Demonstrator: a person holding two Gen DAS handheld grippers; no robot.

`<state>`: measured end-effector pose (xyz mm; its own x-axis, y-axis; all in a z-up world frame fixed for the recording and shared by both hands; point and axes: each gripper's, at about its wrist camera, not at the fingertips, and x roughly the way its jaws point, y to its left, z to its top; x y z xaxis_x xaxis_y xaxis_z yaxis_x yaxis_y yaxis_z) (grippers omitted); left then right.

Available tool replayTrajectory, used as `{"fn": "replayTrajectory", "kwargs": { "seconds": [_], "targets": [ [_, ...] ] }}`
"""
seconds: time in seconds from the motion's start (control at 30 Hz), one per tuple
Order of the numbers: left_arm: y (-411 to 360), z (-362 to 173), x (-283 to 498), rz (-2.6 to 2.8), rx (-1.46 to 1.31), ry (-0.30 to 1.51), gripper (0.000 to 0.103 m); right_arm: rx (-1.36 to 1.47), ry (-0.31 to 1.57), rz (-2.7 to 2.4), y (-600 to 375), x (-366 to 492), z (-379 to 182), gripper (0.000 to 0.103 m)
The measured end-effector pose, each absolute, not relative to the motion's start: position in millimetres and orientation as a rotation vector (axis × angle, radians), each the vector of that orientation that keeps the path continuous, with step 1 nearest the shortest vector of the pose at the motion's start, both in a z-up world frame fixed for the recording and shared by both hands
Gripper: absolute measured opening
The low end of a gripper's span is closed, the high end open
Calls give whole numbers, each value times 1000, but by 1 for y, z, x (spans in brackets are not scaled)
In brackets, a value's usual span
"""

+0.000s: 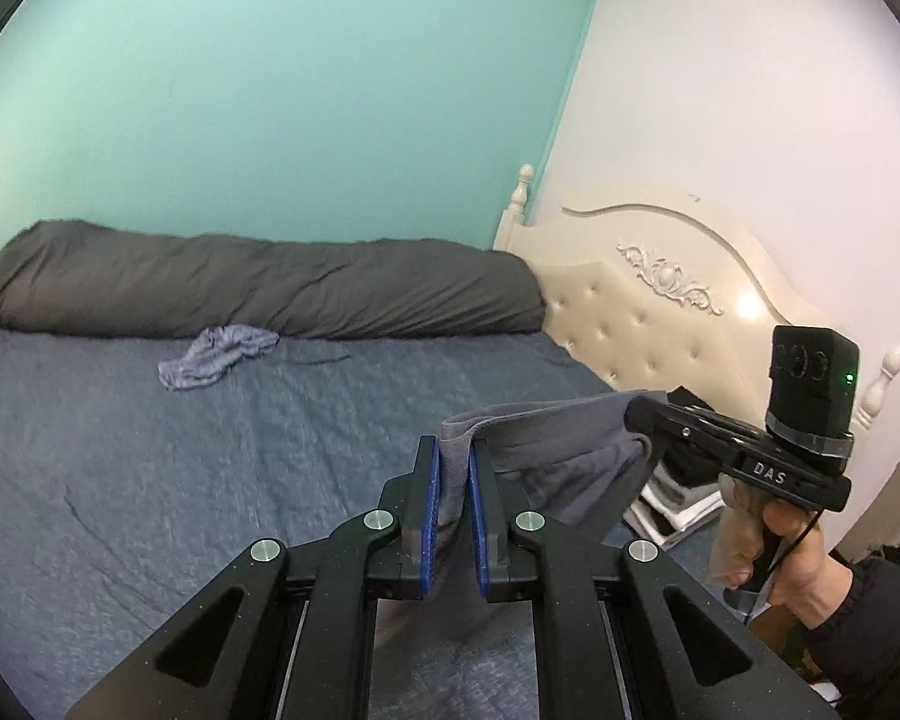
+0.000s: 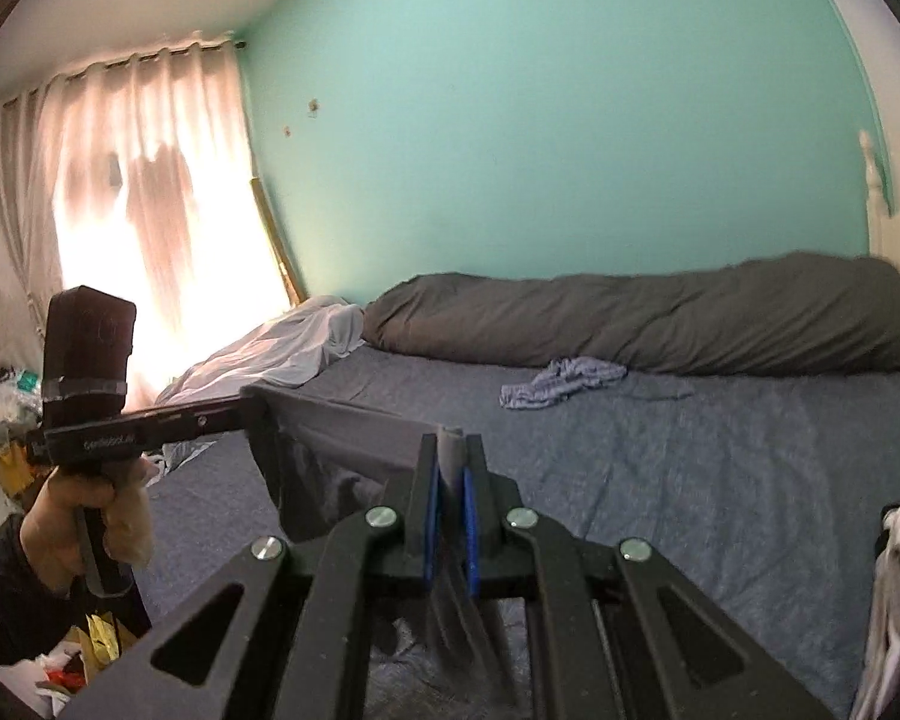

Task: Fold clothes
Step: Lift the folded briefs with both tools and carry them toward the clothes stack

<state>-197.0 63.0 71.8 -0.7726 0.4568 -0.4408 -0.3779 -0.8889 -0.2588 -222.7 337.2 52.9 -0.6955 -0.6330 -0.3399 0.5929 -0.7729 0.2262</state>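
A grey garment (image 1: pixel 558 438) with an elastic waistband hangs stretched in the air above the bed, held at both ends. My left gripper (image 1: pixel 455 450) is shut on one end of the waistband; its blue pads pinch the cloth. My right gripper (image 2: pixel 450 444) is shut on the other end of the same grey garment (image 2: pixel 342 438). Each wrist view shows the other gripper: the right gripper (image 1: pixel 642 414) at the right, the left gripper (image 2: pixel 252 405) at the left, both clamping the cloth. A crumpled blue-grey garment (image 1: pixel 216 357) lies far back on the bed.
The bed has a blue-grey sheet (image 1: pixel 150 480). A long dark grey rolled duvet (image 1: pixel 258 288) lies along the teal wall. A cream tufted headboard (image 1: pixel 660 312) stands at the right. Stacked clothes (image 1: pixel 678 498) sit by it. A white sheet (image 2: pixel 270 354) and curtained window (image 2: pixel 120 210) are left.
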Motion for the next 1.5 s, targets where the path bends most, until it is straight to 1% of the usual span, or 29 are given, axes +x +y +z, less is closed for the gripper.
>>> {"fn": "replayTrajectory", "kwargs": {
  "seconds": [0.13,0.37,0.63,0.77,1.03,1.23,1.5],
  "targets": [
    [67,88,-184,2589,-688,-183,10,515,-81,-2407,336,-210,62,7],
    [72,88,-169,2565,-741,-165,10,520,-123,-2407,341,-195,71,7],
    [72,93,-159,2571,-732,-164,10,522,-18,-2385,333,-172,92,7],
    [72,96,-154,2574,-727,-164,10,578,31,-2408,329,-169,94,7],
    [79,108,-145,2573,-715,-138,10,605,-5,-2416,339,-164,90,7],
    [94,120,-140,2552,-699,-118,10,576,-24,-2434,356,-158,100,7],
    [137,134,-145,2507,-676,-82,10,547,-44,-2491,402,-149,114,7]
  ]
}}
